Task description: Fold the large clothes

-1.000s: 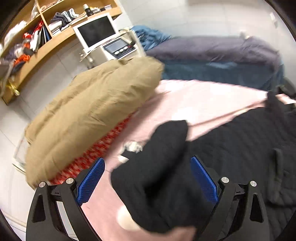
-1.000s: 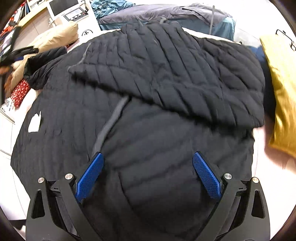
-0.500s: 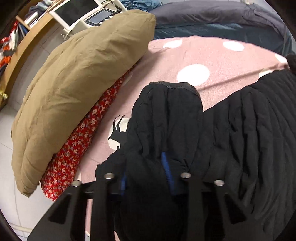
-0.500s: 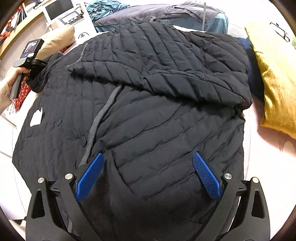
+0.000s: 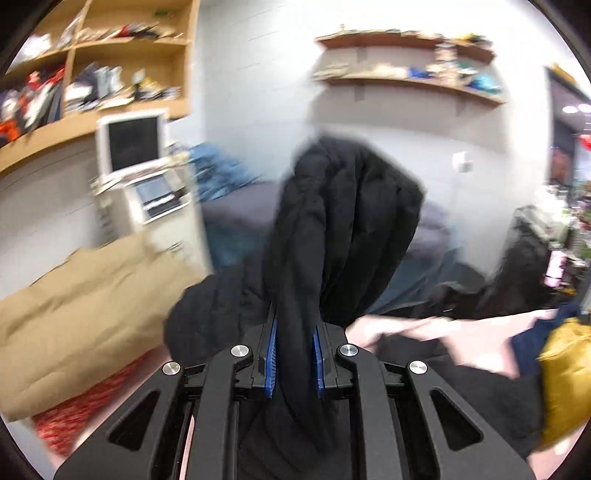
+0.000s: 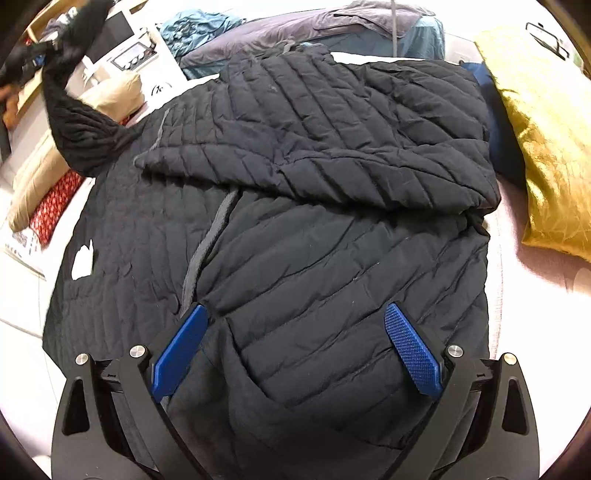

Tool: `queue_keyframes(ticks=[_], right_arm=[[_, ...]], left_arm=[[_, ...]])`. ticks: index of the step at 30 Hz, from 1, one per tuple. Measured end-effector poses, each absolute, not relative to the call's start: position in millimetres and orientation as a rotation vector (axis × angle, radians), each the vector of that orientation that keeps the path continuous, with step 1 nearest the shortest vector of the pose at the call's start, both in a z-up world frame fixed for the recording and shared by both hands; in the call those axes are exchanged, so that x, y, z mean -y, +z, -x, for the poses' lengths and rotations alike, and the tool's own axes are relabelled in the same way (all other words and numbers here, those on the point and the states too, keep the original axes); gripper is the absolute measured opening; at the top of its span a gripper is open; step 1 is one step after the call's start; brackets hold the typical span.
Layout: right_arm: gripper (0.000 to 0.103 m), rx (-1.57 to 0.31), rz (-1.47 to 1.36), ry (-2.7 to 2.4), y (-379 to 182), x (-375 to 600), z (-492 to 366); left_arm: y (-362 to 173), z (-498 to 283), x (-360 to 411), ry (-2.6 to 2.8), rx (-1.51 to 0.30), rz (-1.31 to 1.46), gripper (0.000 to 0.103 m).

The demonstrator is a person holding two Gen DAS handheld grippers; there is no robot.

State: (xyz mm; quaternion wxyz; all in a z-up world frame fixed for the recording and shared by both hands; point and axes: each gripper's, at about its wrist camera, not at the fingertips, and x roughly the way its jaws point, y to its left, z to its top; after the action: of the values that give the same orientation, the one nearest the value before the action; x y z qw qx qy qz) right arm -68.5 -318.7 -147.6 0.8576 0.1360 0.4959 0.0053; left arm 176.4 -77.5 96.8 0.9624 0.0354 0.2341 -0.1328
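1. Item: black quilted jacket (image 6: 317, 206), spread over most of the pink bed (image 6: 524, 266), front up. One sleeve is already folded across the chest; the other sleeve (image 5: 343, 221) is lifted clear of the bed at my left.
2. My left gripper (image 5: 293, 349): fingers clenched on the raised sleeve, the cuff end flopping over above the blue pads (image 5: 271, 354).
3. My right gripper (image 6: 295, 347): fingers spread wide and grasping nothing, poised low over the jacket's hem; whether the tips touch the fabric I cannot tell.
4. Step in hand, as I judge it: carry the sleeve across the chest. Done well, I keep the grip closed, lift enough that the sleeve clears the body without dragging it, lay it flat beside the folded sleeve, and let go only when it rests. The right fingers could pin the hem so the body does not slide.
5. Surroundings: tan pillow (image 5: 85, 306) over a red patterned one at my left; gold cushion (image 6: 546, 155) at my right; grey and teal bedding (image 6: 369, 29) beyond the collar.
6. Hard to make out: the left view is smeared by motion, so the shelves and monitor are vague. The sleeve hides most of the bed from that camera. The jacket's near hem is cut off beneath my right fingers, and the white patch on its left panel is unreadable.
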Motion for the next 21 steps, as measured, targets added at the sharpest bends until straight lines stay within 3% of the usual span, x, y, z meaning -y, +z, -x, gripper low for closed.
queue_keyframes(ticks=[3, 9, 11, 14, 16, 17, 21], right_arm=[[0.096, -1.026, -0.321, 0.0, -143.3, 325.1, 73.3], [0.096, -1.015, -0.341, -0.051, -141.4, 339.9, 89.0], [0.096, -1.018, -0.352, -0.065, -143.1, 344.8, 92.8], [0.096, -1.024, -0.361, -0.078, -144.3, 349.9, 96.5], [0.096, -1.025, -0.36, -0.078, -143.9, 351.3, 95.4], [0.096, -1.024, -0.353, -0.081, -143.0, 351.2, 94.7], [0.096, -1.017, -0.34, -0.087, -139.7, 350.3, 90.4]], left_arm=[[79.2, -163.6, 141.3, -0.4, -0.514, -0.069, 0.015], [-35.1, -135.8, 243.4, -0.571, -0.764, -0.16, 0.015], [-74.9, -126.1, 263.2, -0.585, -0.87, -0.171, 0.019], [-103.4, -104.3, 278.0, -0.576, -0.869, -0.232, 0.045], [-103.7, -90.9, 281.7, -0.611, -0.844, -0.261, 0.089], [-100.9, -86.9, 280.8, -0.658, -0.841, -0.255, 0.098], [-84.2, -61.9, 271.2, -0.775, -0.777, -0.259, 0.097]])
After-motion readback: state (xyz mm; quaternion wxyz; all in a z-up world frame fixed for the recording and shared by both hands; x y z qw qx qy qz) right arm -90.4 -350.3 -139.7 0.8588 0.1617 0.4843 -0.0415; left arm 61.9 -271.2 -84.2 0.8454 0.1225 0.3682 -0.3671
